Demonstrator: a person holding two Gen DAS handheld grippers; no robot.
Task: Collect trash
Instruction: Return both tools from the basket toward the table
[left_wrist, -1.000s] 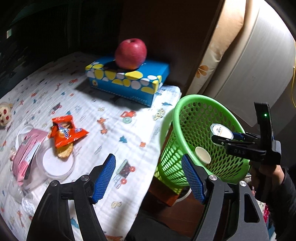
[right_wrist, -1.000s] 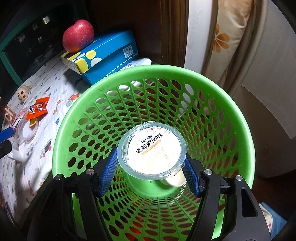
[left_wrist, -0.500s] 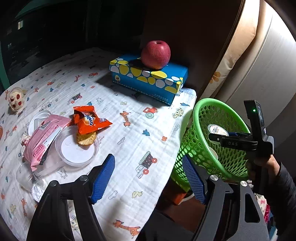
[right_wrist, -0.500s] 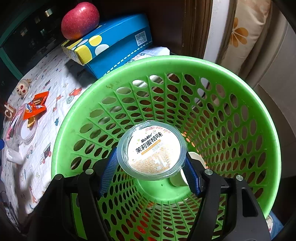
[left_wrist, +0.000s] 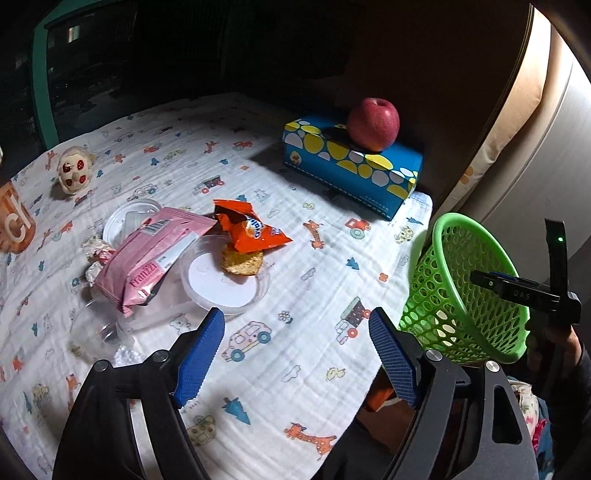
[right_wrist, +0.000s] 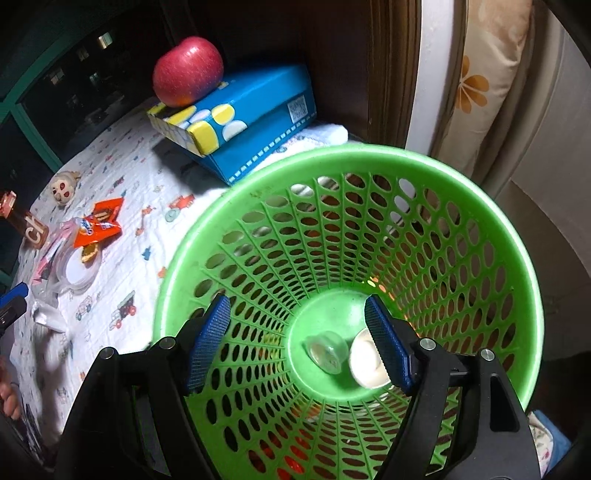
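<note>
**Both grippers empty, cups lying in the green basket**

The right gripper (right_wrist: 297, 341) hangs over the mouth of the green basket (right_wrist: 509, 236), its jaws spread apart with nothing between them. On the basket floor lie a clear plastic cup (right_wrist: 327, 350) and, just right of it, a white cup (right_wrist: 365, 360), touching or nearly so.

The left gripper (left_wrist: 295, 354) hovers above the near part of the bench (left_wrist: 295, 258), which is covered with a cloth printed with cartoon cars and animals; its jaws are likewise wide apart and hold nothing. Trash sits in a cluster on the left half of the bench: a pink wrapper (left_wrist: 147, 254) lying across a clear round lid (left_wrist: 225, 284), an orange snack bag (left_wrist: 251, 229) overlapping a biscuit (left_wrist: 242, 260) on that lid, and further clear plastic pieces (left_wrist: 99, 328) nearer the left edge. At the far right, a red apple (left_wrist: 373, 123) rests on a blue tissue box (left_wrist: 351, 166). The basket stands off the bench's right edge.
</note>
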